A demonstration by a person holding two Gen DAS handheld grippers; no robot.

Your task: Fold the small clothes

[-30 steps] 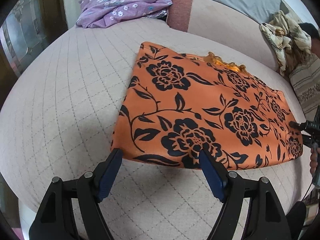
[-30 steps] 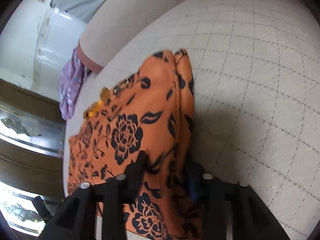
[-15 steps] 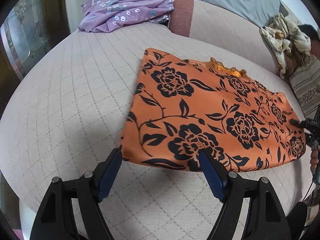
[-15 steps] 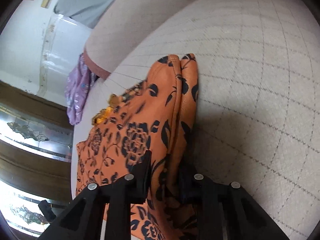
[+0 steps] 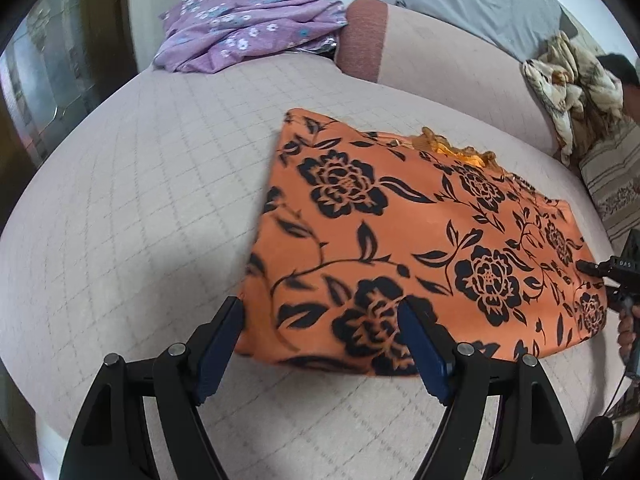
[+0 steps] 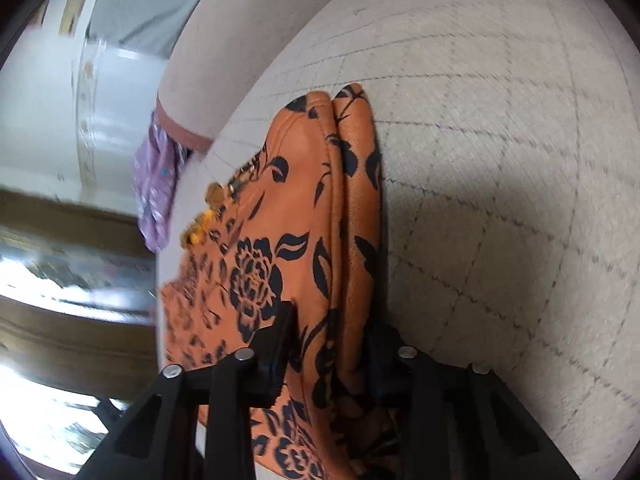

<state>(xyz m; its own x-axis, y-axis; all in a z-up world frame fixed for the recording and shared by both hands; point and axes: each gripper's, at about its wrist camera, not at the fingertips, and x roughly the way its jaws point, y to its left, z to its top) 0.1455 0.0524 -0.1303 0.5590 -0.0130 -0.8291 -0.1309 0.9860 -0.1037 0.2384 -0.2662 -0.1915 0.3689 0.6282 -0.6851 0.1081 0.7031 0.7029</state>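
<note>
Jaws on the right hand-held gripper (image 6: 332, 344) are clamped on the near edge of the cloth (image 6: 288, 248), fabric bunched between the two fingers. They narrowed, then eased back out a touch in the last moment, cloth between them throughout. From the left wrist view, the same right hand-held gripper (image 5: 590, 276) sits at the cloth's right edge, with a hand (image 5: 626, 330) on its grip just below.

Left hand-held gripper (image 5: 320, 340): jaws wide apart, nothing gripped. Its tips hover at the cloth's (image 5: 400, 232) near left corner; the left finger sits just off the corner and the right finger overlaps the near hem in view. Cannot tell if either pad touches the fabric.

Cloth: orange, black flower-and-vine print, lying mostly flat on the quilted bed (image 5: 140, 220). Right wrist view shows stacked layers along the right-hand side edge, so it is folded at least once. A frilly orange trim (image 5: 456, 148) pokes out at the far edge.

Farther out: a purple flowered garment (image 5: 248, 28) in a heap at the far left of the bed, a padded headboard (image 5: 440, 64) behind the cloth, a grey pillow (image 5: 480, 4) on top of it, and a cream patterned blanket (image 5: 572, 84) bunched at far right.
</note>
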